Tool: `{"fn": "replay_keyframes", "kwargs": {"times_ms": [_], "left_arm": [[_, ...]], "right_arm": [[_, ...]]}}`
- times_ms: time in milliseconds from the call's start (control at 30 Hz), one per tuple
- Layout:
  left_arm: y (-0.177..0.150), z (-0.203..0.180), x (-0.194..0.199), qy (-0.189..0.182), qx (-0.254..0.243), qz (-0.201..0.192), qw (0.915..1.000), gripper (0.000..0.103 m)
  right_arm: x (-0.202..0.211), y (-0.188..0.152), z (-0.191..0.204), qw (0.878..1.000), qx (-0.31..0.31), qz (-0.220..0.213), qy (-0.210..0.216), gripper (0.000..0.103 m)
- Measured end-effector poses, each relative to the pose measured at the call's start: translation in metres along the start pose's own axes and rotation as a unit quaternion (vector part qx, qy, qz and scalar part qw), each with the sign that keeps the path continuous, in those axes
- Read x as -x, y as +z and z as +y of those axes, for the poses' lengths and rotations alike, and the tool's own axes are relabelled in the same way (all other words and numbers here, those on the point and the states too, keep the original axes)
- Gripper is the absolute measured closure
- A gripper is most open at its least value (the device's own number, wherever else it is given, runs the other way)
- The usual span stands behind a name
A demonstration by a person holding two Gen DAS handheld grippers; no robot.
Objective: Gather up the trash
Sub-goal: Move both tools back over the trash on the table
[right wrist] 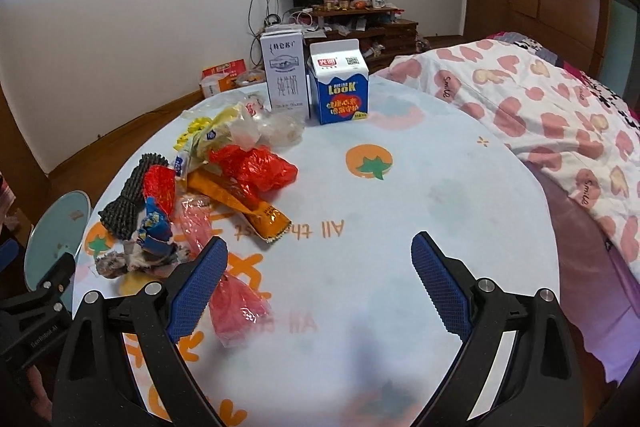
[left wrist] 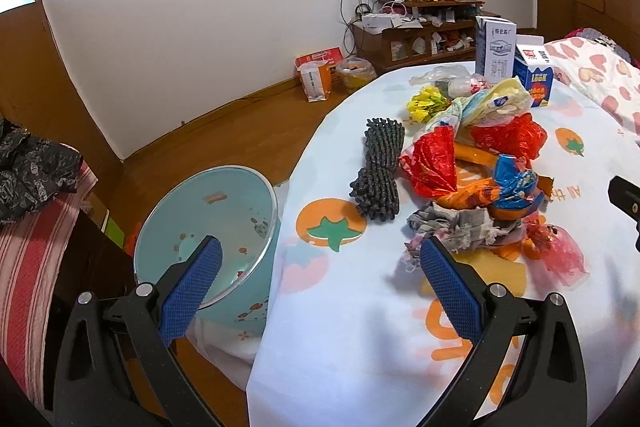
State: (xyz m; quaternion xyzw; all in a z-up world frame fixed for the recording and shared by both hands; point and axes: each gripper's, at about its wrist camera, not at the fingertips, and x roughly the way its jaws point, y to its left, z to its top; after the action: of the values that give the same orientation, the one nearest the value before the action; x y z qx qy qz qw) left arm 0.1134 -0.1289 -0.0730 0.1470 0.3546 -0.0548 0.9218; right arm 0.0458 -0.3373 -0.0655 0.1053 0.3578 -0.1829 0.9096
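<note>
1. Table (right wrist: 400, 227): carries a heap of wrappers (right wrist: 240, 171) on its left half; its right half is bare.
2. Bundle of cord (left wrist: 378, 167): lies at the heap's left edge, nearest the table rim.
3. Two cartons, tall carton (right wrist: 285, 75) left of short carton (right wrist: 340, 83), stand upright and side by side behind the heap.
4. Bin (left wrist: 224, 227): stands on the floor just beside the table's left edge.
5. Bed (right wrist: 560, 115): lies right of the table.
6. Shelf unit (right wrist: 352, 23): stands against the wall behind the cartons.

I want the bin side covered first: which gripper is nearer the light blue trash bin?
Left. The left gripper hangs by the light blue trash bin at the table's edge; the right gripper is over mid-table, with the bin far off to its left.
</note>
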Motion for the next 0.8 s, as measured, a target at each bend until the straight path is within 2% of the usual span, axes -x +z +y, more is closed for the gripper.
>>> {"fn": "replay_keyframes", "kwargs": {"times_ms": [300,367,533,800], "left_arm": [[0.0,0.002,-0.008,0.0,0.002,0.009,1.0,0.006],[-0.001,0.003,-0.011,0.002,0.002,0.013,0.9999,0.006],[-0.001,0.006,-0.017,0.006,0.004,0.019,0.9998,0.006],[-0.002,0.009,-0.023,0.01,0.006,0.026,0.9996,0.006]], "right_arm": [[-0.003,-0.004,0.008,1.0,0.013,0.005,0.004,0.013],[-0.006,-0.005,0.011,1.0,0.016,0.01,0.01,0.02],[-0.022,-0.009,0.022,0.999,0.023,0.038,0.032,0.028],[-0.036,-0.012,0.034,0.996,0.034,0.06,0.048,0.031]]}}
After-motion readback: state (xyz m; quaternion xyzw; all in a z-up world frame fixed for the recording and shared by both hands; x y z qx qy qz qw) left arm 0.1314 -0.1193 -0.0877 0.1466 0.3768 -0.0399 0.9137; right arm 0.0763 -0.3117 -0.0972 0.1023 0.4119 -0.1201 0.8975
